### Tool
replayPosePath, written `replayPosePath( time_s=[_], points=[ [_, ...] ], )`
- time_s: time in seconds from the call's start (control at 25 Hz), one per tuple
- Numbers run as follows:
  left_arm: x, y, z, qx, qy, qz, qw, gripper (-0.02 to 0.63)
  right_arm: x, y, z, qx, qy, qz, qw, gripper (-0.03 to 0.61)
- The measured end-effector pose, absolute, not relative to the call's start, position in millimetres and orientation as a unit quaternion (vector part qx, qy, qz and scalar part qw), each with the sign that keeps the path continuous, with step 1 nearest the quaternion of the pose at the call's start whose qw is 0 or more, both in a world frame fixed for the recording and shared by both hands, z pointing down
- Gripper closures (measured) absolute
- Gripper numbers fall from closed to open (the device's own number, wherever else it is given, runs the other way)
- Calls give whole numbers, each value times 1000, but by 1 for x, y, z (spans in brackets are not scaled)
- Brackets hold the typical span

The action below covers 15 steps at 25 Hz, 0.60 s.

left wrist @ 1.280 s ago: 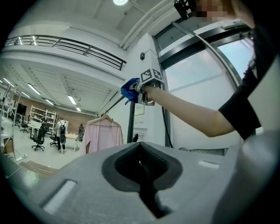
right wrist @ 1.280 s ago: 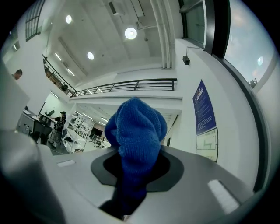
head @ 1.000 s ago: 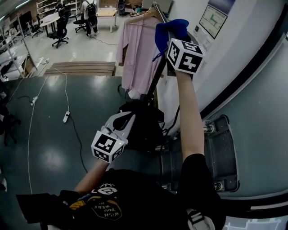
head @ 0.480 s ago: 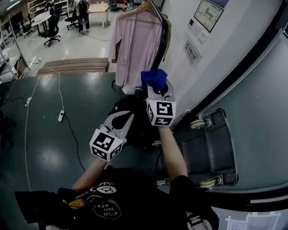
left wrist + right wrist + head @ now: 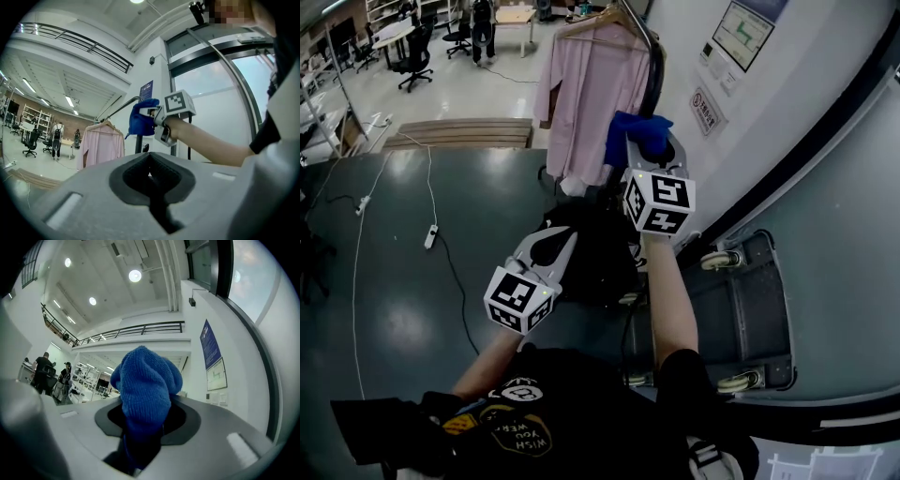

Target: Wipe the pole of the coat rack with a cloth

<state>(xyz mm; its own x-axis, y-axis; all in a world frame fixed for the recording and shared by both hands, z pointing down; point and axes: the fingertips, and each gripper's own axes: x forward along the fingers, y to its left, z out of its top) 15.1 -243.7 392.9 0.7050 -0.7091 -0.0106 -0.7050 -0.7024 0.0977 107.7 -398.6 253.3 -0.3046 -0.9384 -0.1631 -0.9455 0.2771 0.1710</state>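
Note:
The coat rack's dark pole (image 5: pixel 653 70) slants up from a black bag (image 5: pixel 591 253) at its foot. A pink shirt (image 5: pixel 586 98) hangs from the rack on a hanger. My right gripper (image 5: pixel 647 152) is shut on a blue cloth (image 5: pixel 634 137), which it presses against the pole at about mid-height. In the right gripper view the cloth (image 5: pixel 147 390) bulges out between the jaws and hides the pole. My left gripper (image 5: pixel 551 246) hangs lower left, shut and empty, short of the bag. The left gripper view shows the cloth (image 5: pixel 143 117) at the pole (image 5: pixel 138 144).
A grey wheeled cart (image 5: pixel 759 309) stands against the curved white wall (image 5: pixel 825 234) on the right. A power strip with a white cable (image 5: pixel 431 237) lies on the dark floor at left. Wooden boards (image 5: pixel 459 136) lie further back, with office chairs and people beyond them.
My right gripper slid the blue cloth down the pole from near the top, then came back up a little. The left gripper has hardly moved.

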Motion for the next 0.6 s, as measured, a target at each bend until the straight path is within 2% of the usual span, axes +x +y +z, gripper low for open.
replayPosePath(
  time_s=[0.28,0.4,0.6],
  points=[
    [7,-243,389,919,-391,-28,41,611,110,-446,153,-609,784,120,28,396],
    [7,-242,390,920,-388,-28,45,611,108,-465,128,-611,784,113,17,467],
    [7,-243,391,920,-389,-28,47,611,106,-454,128,-599,791,118,41,472]
  ],
)
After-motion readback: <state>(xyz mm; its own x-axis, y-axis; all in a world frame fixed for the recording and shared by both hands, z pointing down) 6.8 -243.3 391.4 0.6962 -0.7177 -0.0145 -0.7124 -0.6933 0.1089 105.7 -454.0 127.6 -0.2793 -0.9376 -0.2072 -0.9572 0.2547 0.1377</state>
